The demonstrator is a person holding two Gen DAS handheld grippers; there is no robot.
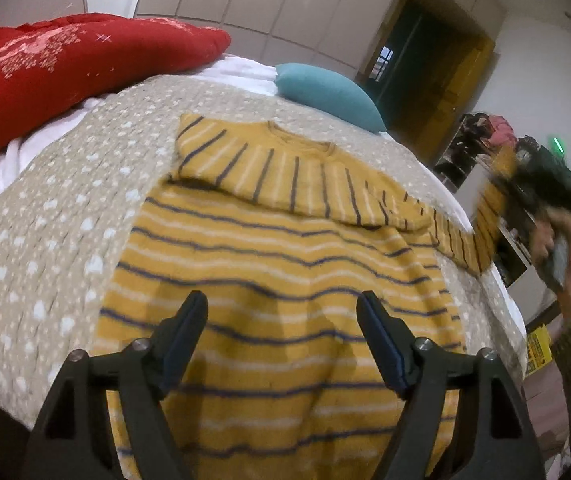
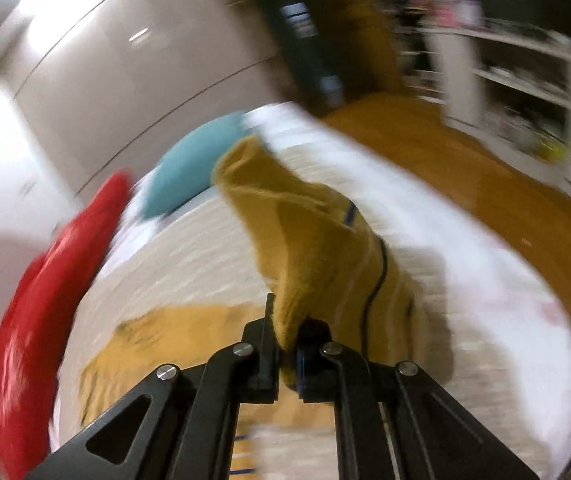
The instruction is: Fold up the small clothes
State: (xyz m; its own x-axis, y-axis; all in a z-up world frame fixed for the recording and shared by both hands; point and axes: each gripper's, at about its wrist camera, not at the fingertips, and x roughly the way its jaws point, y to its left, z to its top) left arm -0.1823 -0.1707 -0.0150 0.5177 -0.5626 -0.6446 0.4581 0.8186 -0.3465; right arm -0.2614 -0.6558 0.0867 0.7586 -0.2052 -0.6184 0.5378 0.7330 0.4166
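A yellow sweater (image 1: 277,256) with dark and white stripes lies flat on the bed, one sleeve folded across its chest. My left gripper (image 1: 281,312) is open and empty, hovering over the sweater's lower body. My right gripper (image 2: 287,328) is shut on the end of the other sleeve (image 2: 305,240) and holds it lifted above the bed. In the left wrist view that sleeve (image 1: 465,240) stretches off to the right toward the blurred right gripper (image 1: 525,192). The right wrist view is motion-blurred.
The bed has a beige dotted blanket (image 1: 57,216) over white sheets. A red quilt (image 1: 65,64) lies at the back left and a teal pillow (image 1: 329,92) at the back. Shelves (image 2: 525,92) and a wooden floor (image 2: 465,168) lie to the right of the bed.
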